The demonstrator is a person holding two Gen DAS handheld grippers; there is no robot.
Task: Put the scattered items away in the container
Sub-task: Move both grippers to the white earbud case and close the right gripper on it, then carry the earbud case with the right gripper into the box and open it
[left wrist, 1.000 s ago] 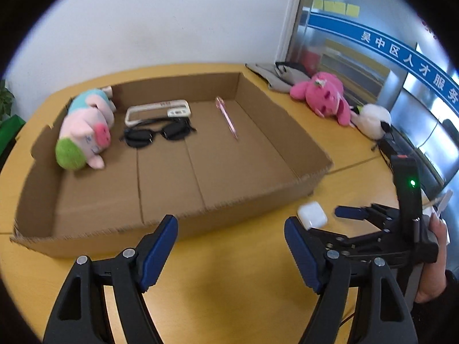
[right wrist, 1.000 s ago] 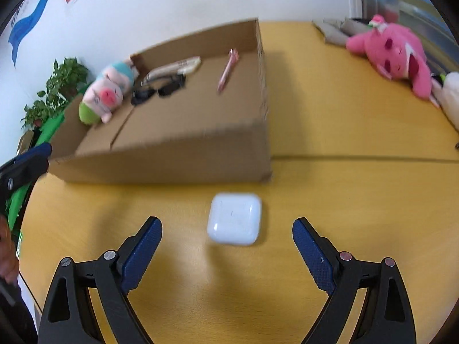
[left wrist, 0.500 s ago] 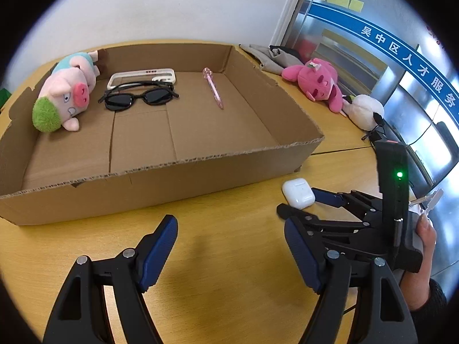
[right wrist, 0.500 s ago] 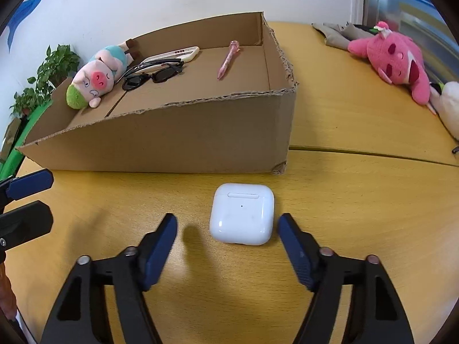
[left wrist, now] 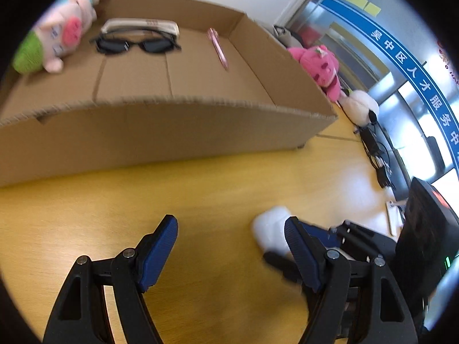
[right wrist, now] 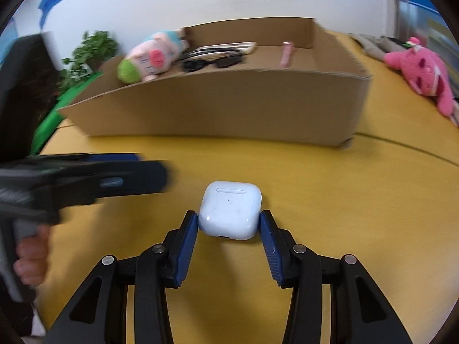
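Observation:
A white earbud case (right wrist: 231,212) lies on the yellow table in front of the cardboard box (right wrist: 229,109). My right gripper (right wrist: 229,218) is closing on it, and both blue pads touch its sides. In the left wrist view the case (left wrist: 271,225) shows just behind the left gripper's right finger. My left gripper (left wrist: 229,223) stands open low over bare table, nothing between its fingers. The box (left wrist: 172,132) holds a pig plush (left wrist: 57,40), black sunglasses (left wrist: 134,44), a white glasses case (left wrist: 140,24) and a pink pen (left wrist: 219,50).
A pink plush (right wrist: 421,71) and a white plush (left wrist: 361,106) lie on the table right of the box, with black cables (left wrist: 378,154) near the edge. A potted plant (right wrist: 91,48) stands beyond the left end. A hand (right wrist: 28,261) grips the left tool.
My right gripper has come forward to the earbud case and its jaws have narrowed from wide apart to touching it. My left gripper has sunk toward the table and tilted.

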